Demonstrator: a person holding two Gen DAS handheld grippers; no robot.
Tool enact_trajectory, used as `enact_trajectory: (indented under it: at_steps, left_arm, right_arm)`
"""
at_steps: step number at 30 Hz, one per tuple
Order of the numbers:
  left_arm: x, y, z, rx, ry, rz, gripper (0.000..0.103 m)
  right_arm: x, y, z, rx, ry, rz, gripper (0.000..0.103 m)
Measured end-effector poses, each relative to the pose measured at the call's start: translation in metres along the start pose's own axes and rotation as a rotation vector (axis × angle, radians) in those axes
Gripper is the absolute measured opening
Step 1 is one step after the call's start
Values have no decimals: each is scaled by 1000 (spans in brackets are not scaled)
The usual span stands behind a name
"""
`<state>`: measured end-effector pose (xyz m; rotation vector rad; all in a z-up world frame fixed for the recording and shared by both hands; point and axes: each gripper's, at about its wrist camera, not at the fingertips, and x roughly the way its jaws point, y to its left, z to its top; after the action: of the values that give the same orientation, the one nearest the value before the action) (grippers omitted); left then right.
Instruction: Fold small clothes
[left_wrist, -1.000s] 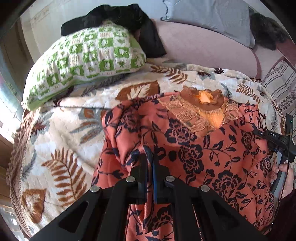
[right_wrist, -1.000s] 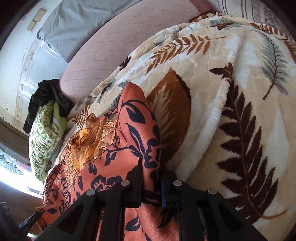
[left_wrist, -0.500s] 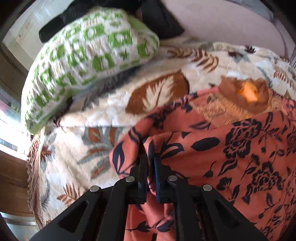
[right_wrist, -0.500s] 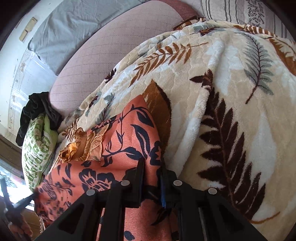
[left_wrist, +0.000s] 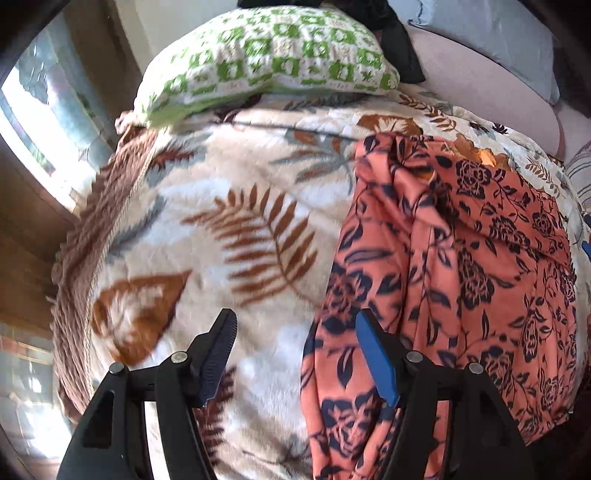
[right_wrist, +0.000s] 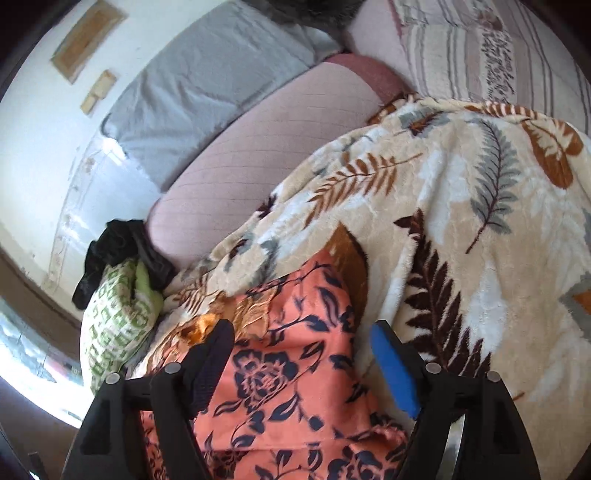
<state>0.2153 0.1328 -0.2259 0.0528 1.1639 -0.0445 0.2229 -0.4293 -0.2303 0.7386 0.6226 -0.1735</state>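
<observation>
A coral-orange garment (left_wrist: 461, 266) with a dark navy flower print lies folded lengthwise on a cream leaf-patterned blanket (left_wrist: 221, 229). Its golden-brown embroidered neck (right_wrist: 229, 314) shows at the far end. My left gripper (left_wrist: 295, 325) is open and empty, just left of the garment's near-left edge; its right finger sits over that edge. My right gripper (right_wrist: 301, 334) is open and empty above the garment (right_wrist: 288, 369), near its right edge, with cloth lying between the fingers.
A green-and-white checked pillow (left_wrist: 266, 62) lies at the head of the bed with a black cloth (left_wrist: 399, 44) behind it. A pink quilted cushion (right_wrist: 266, 147), a grey pillow (right_wrist: 207, 85) and a striped cushion (right_wrist: 480, 55) stand along the back.
Both grippers were shut on the garment's edges and carried them over. Both have now opened and let go, and the garment lies folded narrower on the blanket. The left gripper has drawn back left.
</observation>
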Motion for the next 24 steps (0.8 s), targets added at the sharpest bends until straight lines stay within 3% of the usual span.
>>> enact_trajectory:
  at_steps: [2,3,4,6,8,9,12,15,18,24]
  left_arm:
    - [17,7,-24,-41,59,-31,67]
    - [26,9,-33,-67,80,-58,61]
    - [35,10,-40,-93,101,-101,54]
    - [52,9,-48,-142,147,-178,25]
    - [58,0,-49,-146,131,-198,19]
    - [57,-3,-48,-142,117,-196,11]
    - [50,-3,-44,-185,117,-231,7]
    - [24,6,-34,-195,60,-220,6]
    - [-15,17,-16,-239,-12,-277,6]
    - [-93,-4,47,-164,-104,-322,5]
  right_arm:
    - [-13,10,-16,-20,35,73,79]
    - [-19,14,-24,-12,48,125,79]
    - [-25,18,-33,-5,58,164,79]
    - [-37,26,-52,-15,77,214,79]
    - [-47,29,-76,-30,98,225,79]
    - [-52,30,-88,-26,115,229,79]
    - [-56,29,-115,-4,167,260,78]
    - [-55,38,-120,-58,168,258,77]
    - [-56,42,-119,-60,160,284,77]
    - [-53,56,-112,-78,198,349,77]
